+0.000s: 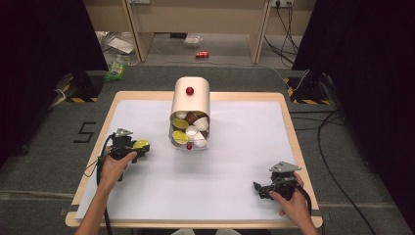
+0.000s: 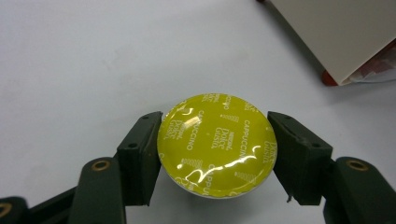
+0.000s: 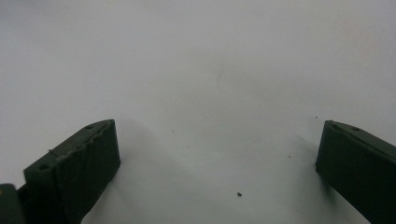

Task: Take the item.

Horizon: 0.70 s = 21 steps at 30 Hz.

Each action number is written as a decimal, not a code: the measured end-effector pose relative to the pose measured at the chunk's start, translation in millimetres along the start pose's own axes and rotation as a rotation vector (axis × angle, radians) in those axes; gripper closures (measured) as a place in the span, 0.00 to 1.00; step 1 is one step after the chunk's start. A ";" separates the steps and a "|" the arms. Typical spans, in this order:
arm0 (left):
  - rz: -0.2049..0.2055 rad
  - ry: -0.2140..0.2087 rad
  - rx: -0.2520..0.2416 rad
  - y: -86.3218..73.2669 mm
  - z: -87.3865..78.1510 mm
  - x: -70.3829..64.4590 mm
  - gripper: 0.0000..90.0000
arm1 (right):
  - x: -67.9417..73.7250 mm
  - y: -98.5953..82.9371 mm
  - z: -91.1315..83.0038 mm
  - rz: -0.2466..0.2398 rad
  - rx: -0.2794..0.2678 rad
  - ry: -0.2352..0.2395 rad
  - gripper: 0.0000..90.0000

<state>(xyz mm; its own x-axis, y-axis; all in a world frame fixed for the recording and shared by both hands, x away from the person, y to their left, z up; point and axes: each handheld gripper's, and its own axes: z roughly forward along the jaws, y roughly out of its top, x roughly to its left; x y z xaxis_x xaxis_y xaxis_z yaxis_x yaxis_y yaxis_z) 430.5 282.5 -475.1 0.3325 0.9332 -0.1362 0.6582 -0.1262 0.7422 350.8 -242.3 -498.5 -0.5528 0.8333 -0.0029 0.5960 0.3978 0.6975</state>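
A yellow coffee capsule (image 2: 217,144) with a foil lid marked "cappuccino" sits between the jaws of my left gripper (image 2: 215,149), which is shut on its sides. From above, that capsule (image 1: 141,144) and left gripper (image 1: 139,148) are at the left of the white table sheet. A cream dispenser box (image 1: 191,105) with a red knob lies at the table's middle back, and its clear front bin (image 1: 190,133) holds several yellow, white and brown capsules. My right gripper (image 1: 258,188) rests open near the front right corner, its jaws (image 3: 215,163) wide apart over bare sheet.
The white sheet (image 1: 220,166) covers a wooden table with a raised rim (image 1: 293,142). A corner of the dispenser (image 2: 345,42) lies at the upper right in the left gripper view. Beyond the table are grey floor, cables, a red can (image 1: 201,54) and litter.
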 end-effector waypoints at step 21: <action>0.014 0.031 0.013 -1.4 2.2 -1.4 0.24 | -0.4 0.0 0.0 -0.005 -0.002 -0.001 0.00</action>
<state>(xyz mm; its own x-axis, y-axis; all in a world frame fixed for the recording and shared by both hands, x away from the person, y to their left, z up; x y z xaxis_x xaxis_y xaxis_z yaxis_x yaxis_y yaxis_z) 430.6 280.6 -477.4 0.3213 0.9411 -0.1051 0.6620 -0.1438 0.7355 351.0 -242.6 -498.5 -0.5553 0.8316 -0.0067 0.5924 0.4012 0.6986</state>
